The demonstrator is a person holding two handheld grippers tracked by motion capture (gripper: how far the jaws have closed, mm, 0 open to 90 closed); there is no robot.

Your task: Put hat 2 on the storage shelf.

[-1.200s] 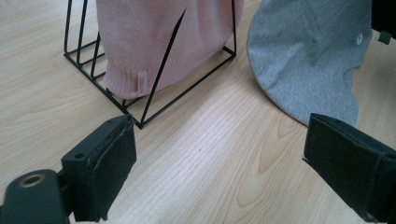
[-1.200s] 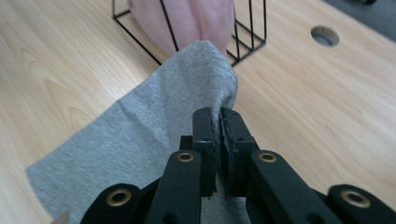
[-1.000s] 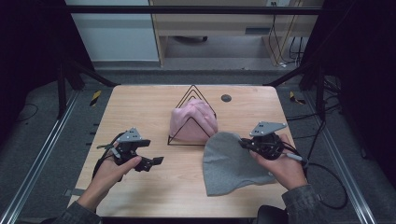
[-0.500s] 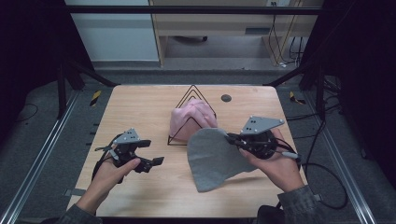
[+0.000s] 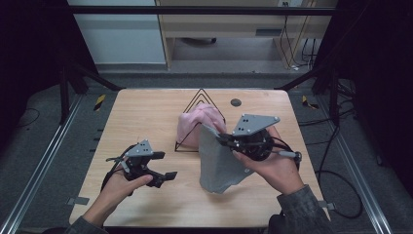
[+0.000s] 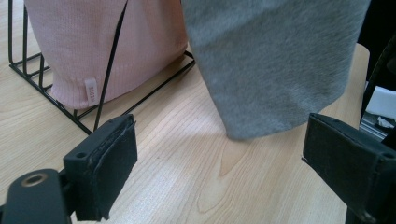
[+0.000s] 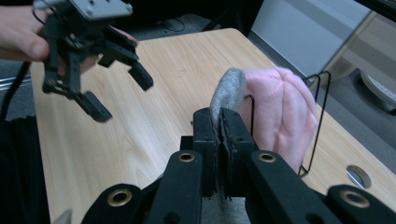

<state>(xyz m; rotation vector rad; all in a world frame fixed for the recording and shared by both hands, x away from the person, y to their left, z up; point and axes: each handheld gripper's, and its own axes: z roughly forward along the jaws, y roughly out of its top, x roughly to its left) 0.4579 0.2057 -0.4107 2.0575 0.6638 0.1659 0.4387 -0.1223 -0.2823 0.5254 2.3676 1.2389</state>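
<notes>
High view: 1 grey hat [image 5: 219, 163] hangs off the table [image 5: 146, 112], pinched at its rim by the right gripper [image 5: 221, 139], at 5 o'clock from the wire rack [image 5: 200, 97] holding 1 pink hat [image 5: 195, 127]. Left gripper [image 5: 163, 165] is spread, idle. Risk: thin pinch may slip; hem may snag the rack.

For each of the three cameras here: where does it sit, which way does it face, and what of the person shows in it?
High view: above the person's side, facing forward and down on the table; both forearms, left gripper, right gripper.
Left gripper view: rides the left gripper, facing the grey hat and pink hat in the wire rack; its open jaws.
Right gripper view: rides the right gripper, facing across the table; jaws shut on the grey hat, the left hand beyond.
Shared: both hats, all views.
</notes>
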